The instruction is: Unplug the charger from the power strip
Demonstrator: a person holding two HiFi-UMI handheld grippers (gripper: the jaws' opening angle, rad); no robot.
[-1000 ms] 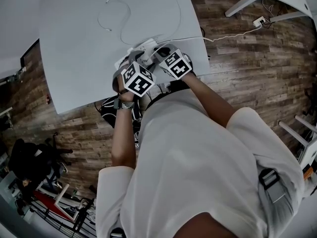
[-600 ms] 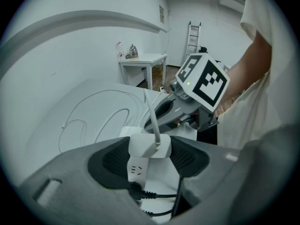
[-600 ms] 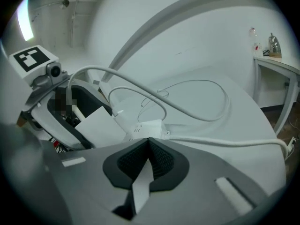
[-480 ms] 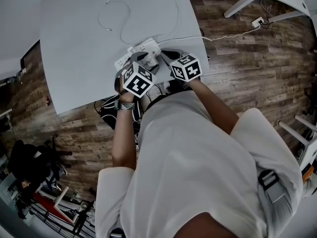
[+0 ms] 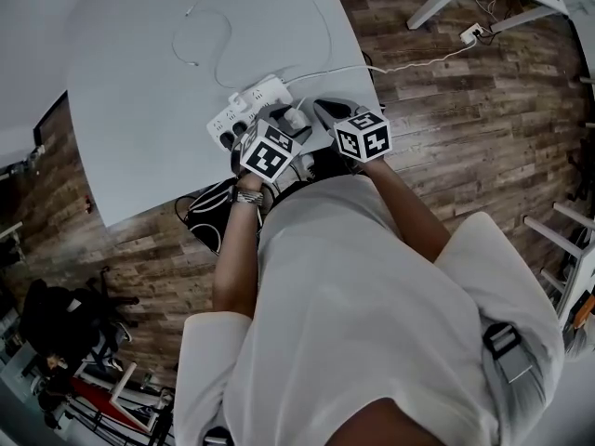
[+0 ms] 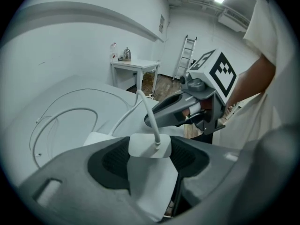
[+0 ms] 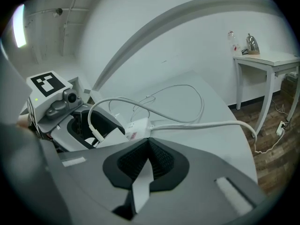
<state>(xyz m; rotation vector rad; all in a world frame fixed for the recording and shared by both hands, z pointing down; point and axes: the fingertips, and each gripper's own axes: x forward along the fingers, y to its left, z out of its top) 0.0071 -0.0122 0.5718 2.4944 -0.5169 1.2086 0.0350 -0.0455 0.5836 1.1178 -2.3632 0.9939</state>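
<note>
A white power strip [image 5: 244, 110] lies flat on the grey table [image 5: 130, 128]; in the right gripper view its end [image 7: 136, 128] shows just past my jaws. My left gripper [image 5: 290, 121] is shut on the white charger [image 6: 150, 146], held off the strip at its right end. The charger's thin white cable [image 6: 145, 111] rises from it and loops over the table [image 5: 218, 35]. My right gripper [image 5: 325, 110] hovers beside the left one, right of the strip, its jaws shut with nothing between them [image 7: 147, 142].
The strip's thick cord [image 5: 335, 71] runs right, off the table edge to a floor socket [image 5: 469, 33]. A black bag [image 5: 200, 216] sits under the table's near edge. A white side table [image 6: 133, 69] and a ladder [image 6: 185, 55] stand farther off.
The left gripper has drawn the charger away from the strip, toward the person. The right gripper has come off the strip and moved right. The strip now lies free on the table.
</note>
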